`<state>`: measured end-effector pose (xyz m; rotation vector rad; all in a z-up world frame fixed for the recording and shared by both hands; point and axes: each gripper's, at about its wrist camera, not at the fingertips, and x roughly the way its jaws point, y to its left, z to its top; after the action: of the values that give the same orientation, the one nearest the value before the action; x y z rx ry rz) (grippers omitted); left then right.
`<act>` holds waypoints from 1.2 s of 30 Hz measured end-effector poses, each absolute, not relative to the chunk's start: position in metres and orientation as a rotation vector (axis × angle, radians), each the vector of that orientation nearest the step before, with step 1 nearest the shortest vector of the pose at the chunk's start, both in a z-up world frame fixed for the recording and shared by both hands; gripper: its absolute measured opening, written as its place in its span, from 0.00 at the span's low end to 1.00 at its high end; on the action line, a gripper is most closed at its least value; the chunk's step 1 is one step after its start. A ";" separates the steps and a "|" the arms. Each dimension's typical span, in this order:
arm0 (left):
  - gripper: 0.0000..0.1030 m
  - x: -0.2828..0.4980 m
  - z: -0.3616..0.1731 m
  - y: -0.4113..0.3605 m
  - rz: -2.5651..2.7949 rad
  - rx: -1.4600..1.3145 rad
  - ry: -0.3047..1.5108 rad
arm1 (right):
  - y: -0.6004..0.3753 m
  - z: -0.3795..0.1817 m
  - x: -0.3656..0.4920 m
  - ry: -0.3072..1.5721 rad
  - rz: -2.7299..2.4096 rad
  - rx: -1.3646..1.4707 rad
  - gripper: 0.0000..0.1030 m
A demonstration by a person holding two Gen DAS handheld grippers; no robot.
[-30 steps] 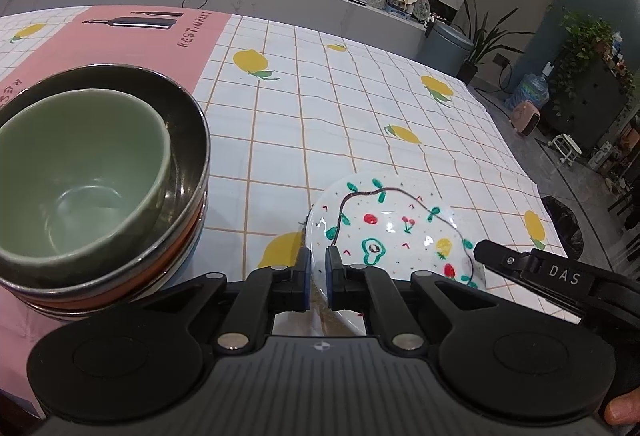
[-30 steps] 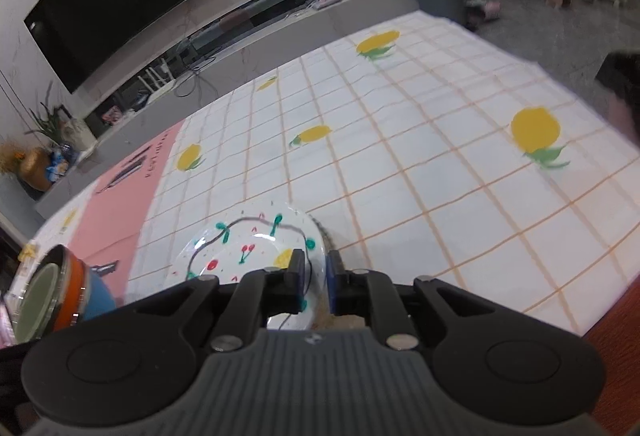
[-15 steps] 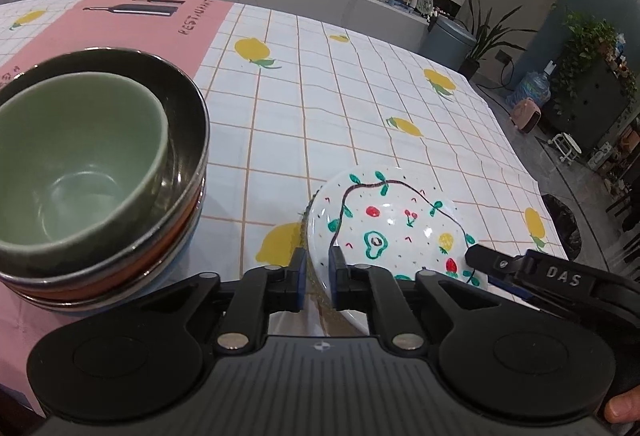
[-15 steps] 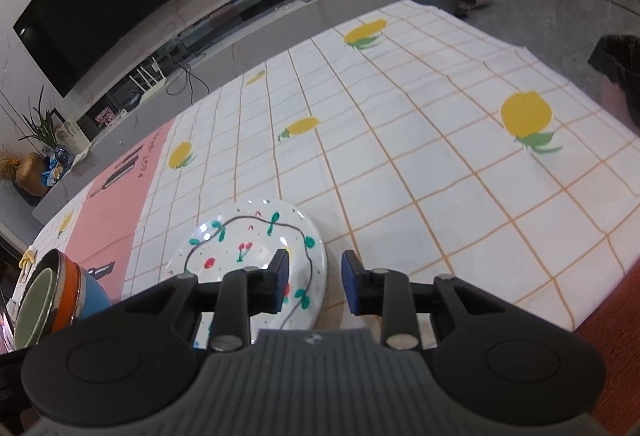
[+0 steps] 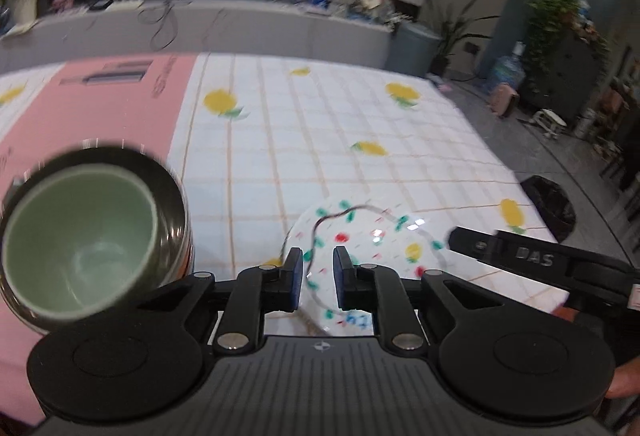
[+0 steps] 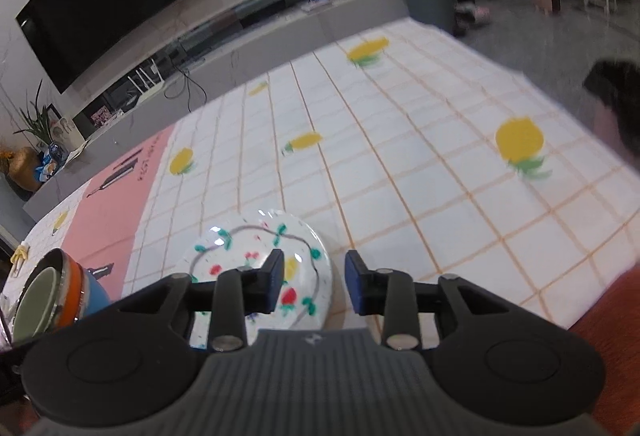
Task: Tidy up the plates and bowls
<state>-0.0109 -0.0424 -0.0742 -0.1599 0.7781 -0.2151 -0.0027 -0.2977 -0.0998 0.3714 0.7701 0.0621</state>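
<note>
A white plate with painted fruit (image 5: 368, 244) lies flat on the lemon-print tablecloth; it also shows in the right wrist view (image 6: 248, 260). A stack of bowls (image 5: 92, 236) with a pale green bowl on top stands to its left, also seen at the left edge of the right wrist view (image 6: 52, 300). My left gripper (image 5: 316, 278) is open, raised above the plate's near rim. My right gripper (image 6: 314, 282) is open above the plate's right rim, holding nothing. Its finger shows in the left wrist view (image 5: 516, 256).
The tablecloth (image 6: 400, 164) has a pink panel (image 5: 100, 108) at the left. The table's right edge (image 6: 600, 300) drops to the floor. A grey counter (image 5: 240, 24) and a bin (image 5: 412, 44) stand beyond the table.
Both grippers have opened and let go of the plate, which now lies on the table. Both have lifted and drawn back; the left view is blurred by motion.
</note>
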 end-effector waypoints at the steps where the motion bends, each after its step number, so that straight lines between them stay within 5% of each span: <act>1: 0.22 -0.012 -0.068 -0.042 -0.232 -0.156 0.773 | -0.295 -0.095 -0.004 0.760 0.068 0.370 0.42; 6: 0.31 -0.011 -0.047 -0.032 -0.277 -0.143 0.810 | -0.284 -0.076 -0.004 0.787 0.109 0.408 0.54; 10: 0.54 -0.014 -0.029 -0.015 -0.301 -0.126 0.782 | -0.272 -0.064 -0.005 0.819 0.133 0.424 0.68; 14: 0.64 -0.019 -0.011 0.002 -0.315 -0.104 0.740 | -0.258 -0.058 -0.002 0.865 0.177 0.456 0.83; 25: 0.79 -0.015 0.002 0.097 -0.122 -0.311 0.691 | -0.202 -0.054 0.010 0.954 0.276 0.485 0.92; 36: 0.82 -0.007 -0.037 0.146 -0.065 -0.448 0.806 | -0.147 -0.071 0.025 1.075 0.359 0.478 0.92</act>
<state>-0.0066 0.1457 -0.0374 -0.4478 0.8063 -0.0654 0.0253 -0.1474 -0.0706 0.4781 1.0748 0.3591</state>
